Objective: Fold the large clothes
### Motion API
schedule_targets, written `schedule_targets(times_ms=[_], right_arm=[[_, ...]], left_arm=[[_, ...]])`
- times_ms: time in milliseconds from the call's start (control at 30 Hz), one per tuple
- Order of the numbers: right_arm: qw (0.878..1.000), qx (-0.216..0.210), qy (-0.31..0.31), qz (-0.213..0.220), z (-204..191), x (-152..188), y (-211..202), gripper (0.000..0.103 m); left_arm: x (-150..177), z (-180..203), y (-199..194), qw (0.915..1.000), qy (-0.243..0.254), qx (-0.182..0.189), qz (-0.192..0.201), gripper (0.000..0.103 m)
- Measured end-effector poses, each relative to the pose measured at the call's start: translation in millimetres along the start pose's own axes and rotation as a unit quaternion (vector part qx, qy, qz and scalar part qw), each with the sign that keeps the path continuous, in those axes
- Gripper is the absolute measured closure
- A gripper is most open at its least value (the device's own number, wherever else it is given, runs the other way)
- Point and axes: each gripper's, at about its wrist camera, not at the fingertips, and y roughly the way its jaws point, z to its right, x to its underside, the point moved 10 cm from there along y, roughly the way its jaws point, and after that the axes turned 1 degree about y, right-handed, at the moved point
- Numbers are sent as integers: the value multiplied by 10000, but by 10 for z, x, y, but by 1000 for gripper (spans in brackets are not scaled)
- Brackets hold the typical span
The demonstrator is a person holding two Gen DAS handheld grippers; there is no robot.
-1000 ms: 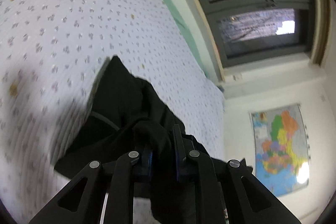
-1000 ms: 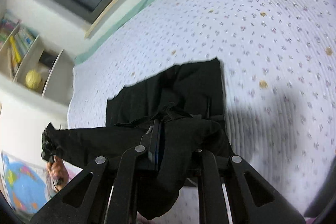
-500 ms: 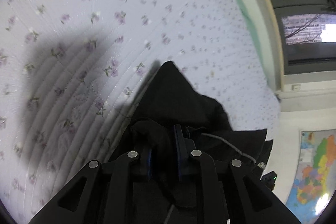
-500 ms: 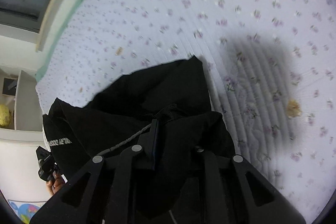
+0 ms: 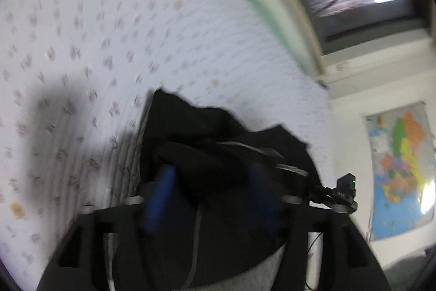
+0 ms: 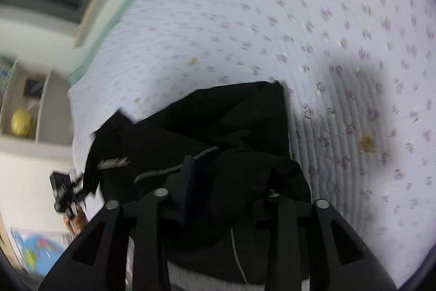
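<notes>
The flowered bed quilt [image 5: 114, 26] stretches ahead of both grippers. On it, just ahead and under the jaws, lies the black garment [image 6: 234, 122], soft and limp, likely sagging unless taken at a hem or corner. The left gripper [image 5: 209, 182] and right gripper [image 6: 231, 179] are opening, cloth bunched loosely between them
</notes>
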Motion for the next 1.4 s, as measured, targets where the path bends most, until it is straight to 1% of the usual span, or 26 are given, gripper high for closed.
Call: schedule_targets(times_ms=[33,100,133,167,233,267,333,400,567,600,667,700,733,800,833,867,900,933,967,1000,1067,1100,1167,1200,1333,1400], right_arm=[[9999,6,-155,42,-53,36,-87,58],[9985,229,-461,161,-111,70,-186,45],[9974,360,-572,230,-132,61,-201,34],[9963,458,-663,310,-140,44,-211,30],[9950,535,-744,397,-149,-14,-186,30],[9943,567,-801,407,-141,-48,-153,30],[9922,738,-930,387,-92,-114,-64,30],[9886,1008,-1077,289,43,-196,68,30],[9851,1199,-1231,43,354,-400,384,30],[9864,1142,-1183,-6,423,-465,475,30],[9883,1051,-1099,-78,510,-551,597,30],[9890,1037,-1046,-94,560,-591,655,30],[9910,946,-936,-144,616,-628,737,30],[9943,694,-767,-257,629,-620,831,30],[9940,633,-875,-195,574,-605,830,41],[9913,760,-1068,-93,517,-589,795,64],[9879,915,-1248,3,464,-566,753,71],[9837,1083,-1429,156,395,-545,672,76],[9815,1146,-1510,265,331,-531,594,85],[9801,1191,-1545,363,277,-529,519,86],[9742,1305,-1729,641,86,-572,315,87],[9708,1348,-1835,753,-20,-617,226,87],[9626,1451,-2079,953,-227,-725,94,89],[9558,1555,-2237,1101,-365,-825,32,89],[9469,1653,-2409,1340,-604,-1166,16,90],[9478,1703,-2354,1311,-582,-1286,137,90]], left_arm=[[-10,59,-136,9999,68,26,126,19],[-54,156,-321,9993,217,63,309,19],[-76,162,-339,9991,258,3,333,19],[-101,172,-317,9987,320,-156,354,19],[-188,92,-173,9963,422,-667,339,19],[-231,12,-33,9947,421,-908,243,19],[-312,-103,190,9933,410,-1075,78,19],[-439,-220,414,9917,432,-1207,-27,19],[-553,-415,829,9892,503,-1287,-497,19],[-566,-448,919,9892,495,-1212,-657,19],[-568,-471,1020,9896,469,-1091,-814,19],[-562,-466,1084,9904,439,-927,-930,19],[-554,-465,1135,9906,418,-844,-993,19],[-535,-471,1193,9909,374,-798,-1015,20],[-537,-459,1194,9916,390,-787,-950,22],[-536,-443,1174,9918,444,-821,-872,39],[-519,-437,1129,9906,549,-956,-806,61],[-516,-427,1095,9898,602,-1051,-753,69],[-505,-398,1036,9897,665,-1089,-651,77],[-486,-345,931,9908,691,-1042,-508,82],[-504,-261,793,9922,703,-980,-328,88],[-539,-161,658,9929,725,-936,-127,89],[-643,-16,480,9934,767,-840,133,89],[-737,96,377,9926,847,-815,319,90],[-1046,265,272,9890,999,-875,652,92],[-1169,177,369,9874,952,-1071,676,92]])
